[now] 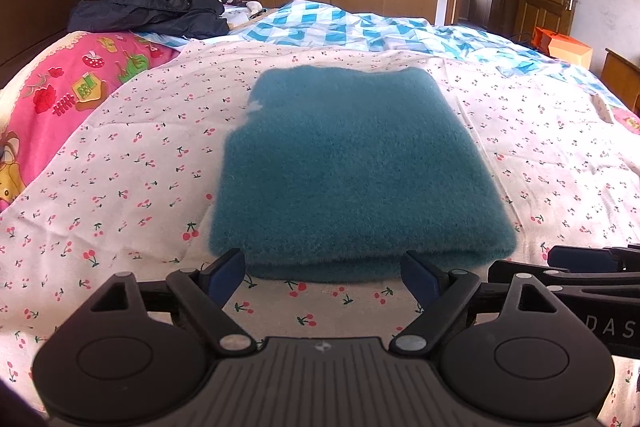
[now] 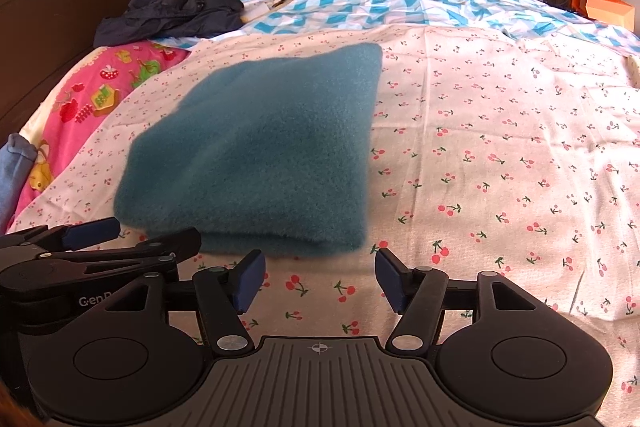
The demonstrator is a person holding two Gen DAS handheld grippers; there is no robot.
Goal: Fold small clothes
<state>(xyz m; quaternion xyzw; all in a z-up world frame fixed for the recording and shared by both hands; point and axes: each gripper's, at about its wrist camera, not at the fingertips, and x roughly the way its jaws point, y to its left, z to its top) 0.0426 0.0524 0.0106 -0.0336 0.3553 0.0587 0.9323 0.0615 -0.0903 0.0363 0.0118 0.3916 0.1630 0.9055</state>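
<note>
While folded teal garment lies just ahead, left gripper gapes wide, empty; right gripper half-spread, empty; only right view shows blue cloth far left.

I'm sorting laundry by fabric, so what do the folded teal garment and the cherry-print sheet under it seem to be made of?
Folded teal garment: probably a fleece or brushed knit, matte; its surface is fuzzy, its edges soft and thick. Wool or synthetic, I cannot tell.
Cherry-print sheet: looks like thin woven cotton or a cotton blend, matte; it lies flat with fine creases and a faint weave texture.
</note>
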